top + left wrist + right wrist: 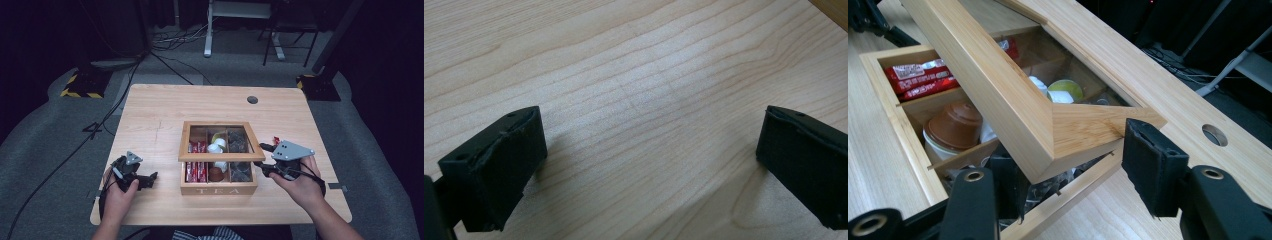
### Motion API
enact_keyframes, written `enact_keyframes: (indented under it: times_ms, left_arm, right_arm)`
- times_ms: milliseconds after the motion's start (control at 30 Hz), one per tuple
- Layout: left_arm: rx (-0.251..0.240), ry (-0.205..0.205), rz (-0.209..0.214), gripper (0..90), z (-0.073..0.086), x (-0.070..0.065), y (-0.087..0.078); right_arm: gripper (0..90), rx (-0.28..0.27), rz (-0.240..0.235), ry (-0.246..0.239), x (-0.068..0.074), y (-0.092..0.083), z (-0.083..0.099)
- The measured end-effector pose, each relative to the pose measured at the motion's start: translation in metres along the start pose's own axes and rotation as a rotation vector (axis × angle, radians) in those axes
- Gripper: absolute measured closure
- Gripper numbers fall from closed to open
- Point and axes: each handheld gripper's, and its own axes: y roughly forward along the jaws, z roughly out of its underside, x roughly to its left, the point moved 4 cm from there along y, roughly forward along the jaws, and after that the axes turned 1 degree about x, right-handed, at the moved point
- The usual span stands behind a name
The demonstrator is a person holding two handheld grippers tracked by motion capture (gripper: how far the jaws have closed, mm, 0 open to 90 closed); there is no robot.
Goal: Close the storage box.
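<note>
2 tools work at the tabletop (150, 115). The right tool (267, 159) sits at the right side of the tea box (218, 189), near the tabletop's front edge. Its jaws straddle the front right corner of the half-raised lid (1013, 107), spread with a gap showing. The box holds red packets (918, 75), a brown capsule (955, 122) and white pods (216, 148). The left tool (644, 165) rests near the front left corner, jaws spread wide over bare wood.
</note>
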Motion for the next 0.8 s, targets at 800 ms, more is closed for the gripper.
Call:
enact_keyframes:
  times_ms: [800]
  left_arm:
    - [-0.002, -0.001, -0.002, 0.0, 0.000, 0.000, 0.000]
  right_arm:
    - [45.2, 0.050, 0.010, -0.076, 0.023, 0.001, 0.028]
